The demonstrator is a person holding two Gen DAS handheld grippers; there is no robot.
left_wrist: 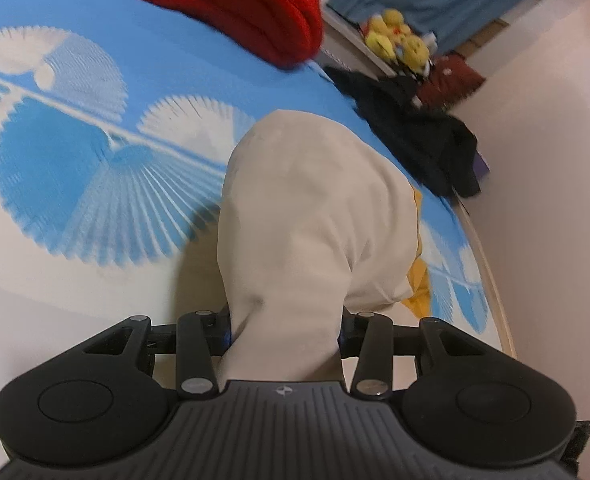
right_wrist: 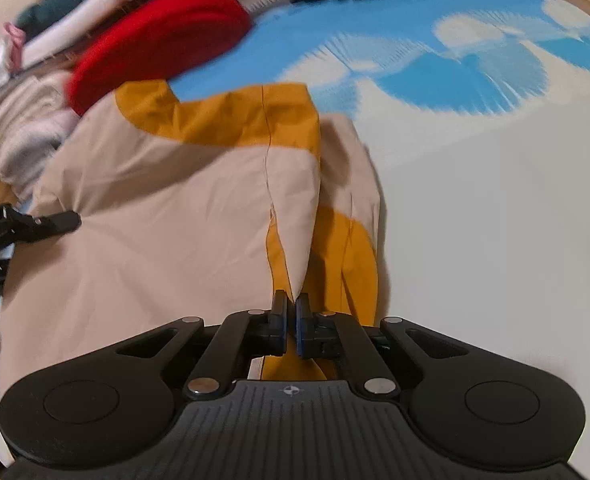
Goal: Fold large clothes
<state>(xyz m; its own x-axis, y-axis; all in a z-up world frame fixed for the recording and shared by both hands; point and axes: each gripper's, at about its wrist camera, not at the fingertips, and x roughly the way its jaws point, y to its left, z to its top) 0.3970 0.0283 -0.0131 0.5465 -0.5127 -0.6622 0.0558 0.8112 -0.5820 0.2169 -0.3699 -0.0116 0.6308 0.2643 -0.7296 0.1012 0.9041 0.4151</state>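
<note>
Right gripper (right_wrist: 291, 312) jaws pinched tight; left gripper (left_wrist: 285, 334) jaws clamped, angled downward.

- A beige-and-mustard garment (right_wrist: 167, 208) of smooth, matt woven cloth, its seams stitched fine.
- The bedsheet (left_wrist: 75, 152): flat printed cotton-like cloth in blue and white, without sheen.
- A folded red blanket (left_wrist: 231, 4) with a soft, ribbed, fleecy nap.
- The right gripper (right_wrist: 291, 312): matt black plastic arms, bright metal pivot pins, a ridged housing.
- Yellow soft toys (left_wrist: 399, 40) in fuzzy plush.
- A dark garment (left_wrist: 423, 140), limp matt cloth.
- The bed's edge (left_wrist: 491, 280): pale, smooth wood.
</note>
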